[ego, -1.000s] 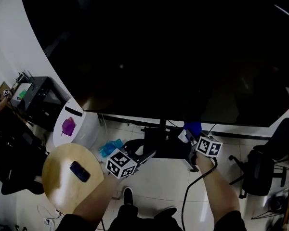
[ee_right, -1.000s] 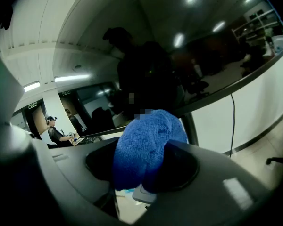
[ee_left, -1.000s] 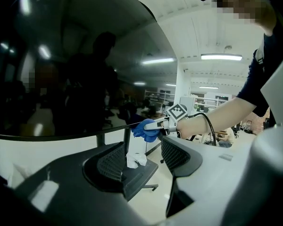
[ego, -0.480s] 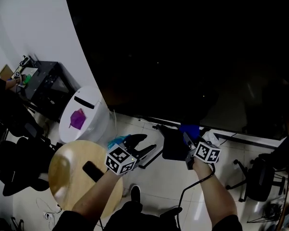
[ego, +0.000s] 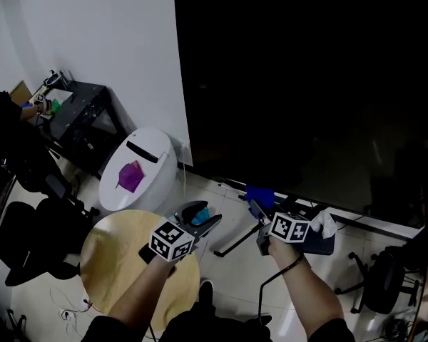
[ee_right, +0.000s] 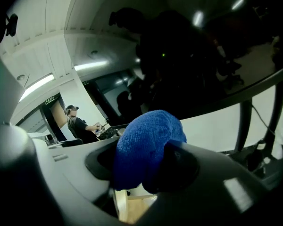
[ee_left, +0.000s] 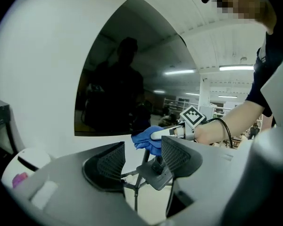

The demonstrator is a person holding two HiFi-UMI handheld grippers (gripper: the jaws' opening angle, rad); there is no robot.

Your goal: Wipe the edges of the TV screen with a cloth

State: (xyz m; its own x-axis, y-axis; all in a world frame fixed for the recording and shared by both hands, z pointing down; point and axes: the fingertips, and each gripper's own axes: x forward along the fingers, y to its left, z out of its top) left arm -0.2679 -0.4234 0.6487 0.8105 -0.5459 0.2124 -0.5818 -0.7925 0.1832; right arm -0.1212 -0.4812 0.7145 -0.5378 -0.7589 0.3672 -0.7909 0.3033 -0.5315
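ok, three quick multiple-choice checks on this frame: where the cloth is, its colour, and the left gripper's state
1. Where is the cloth?
A) on the round table
B) between the right gripper's jaws
C) lying on the floor

2. What colour is the cloth?
A) white
B) purple
C) blue

3. State of the left gripper?
A) jaws apart, nothing between them
B) shut on the cloth
C) shut, empty

Key:
1 B: the right gripper view shows the cloth bunched between its jaws.
2 C: it reads blue in all three views.
3 A: the left gripper view shows its pads standing apart with nothing between them.
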